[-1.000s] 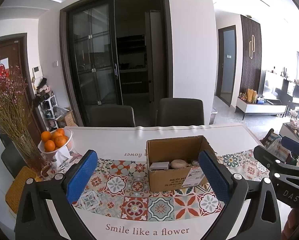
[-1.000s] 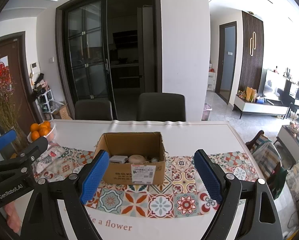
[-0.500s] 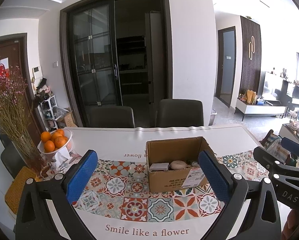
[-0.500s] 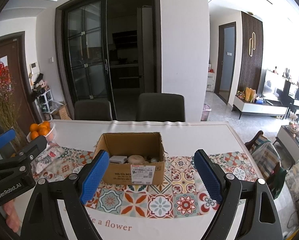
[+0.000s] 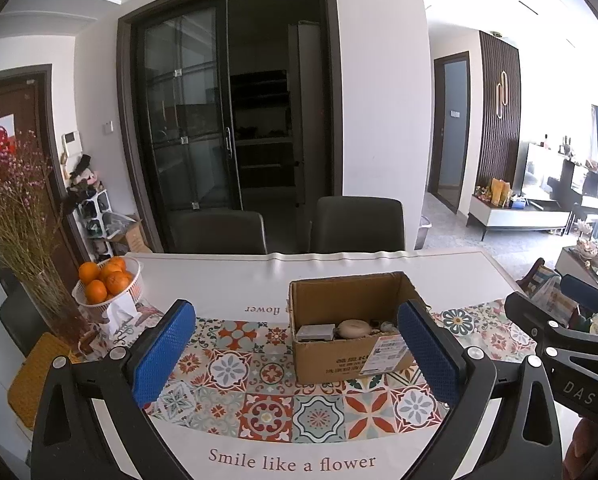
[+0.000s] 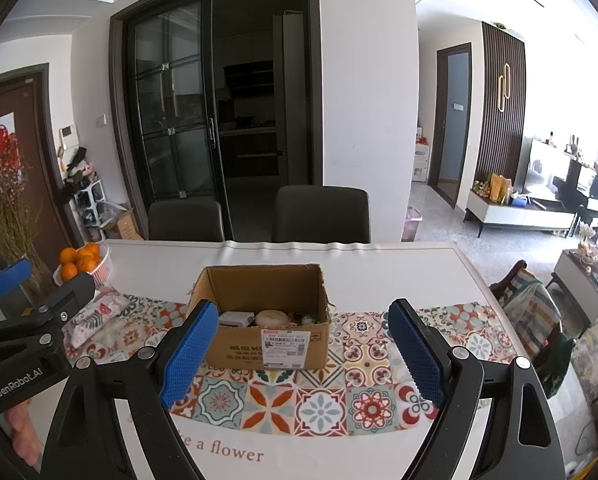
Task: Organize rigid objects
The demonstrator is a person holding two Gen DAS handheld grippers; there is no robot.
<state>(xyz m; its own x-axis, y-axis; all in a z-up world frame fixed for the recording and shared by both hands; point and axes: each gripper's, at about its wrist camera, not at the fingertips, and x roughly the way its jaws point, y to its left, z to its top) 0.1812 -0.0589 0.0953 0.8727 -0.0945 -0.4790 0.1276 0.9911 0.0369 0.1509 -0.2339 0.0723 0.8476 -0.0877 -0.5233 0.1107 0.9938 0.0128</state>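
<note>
Both grippers (image 5: 295, 354) (image 6: 303, 350) agape; brown cardboard box (image 6: 267, 344) open-topped

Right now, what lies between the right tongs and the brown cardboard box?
Only bare patterned tablecloth between the right tongs and brown cardboard box, in the right wrist view.

Open brown cardboard box (image 6: 267, 344) upright on the patterned tablecloth, white label on its near side, holding a flat grey case (image 6: 237, 318), round beige object (image 6: 273, 317), small indistinct bits
</note>
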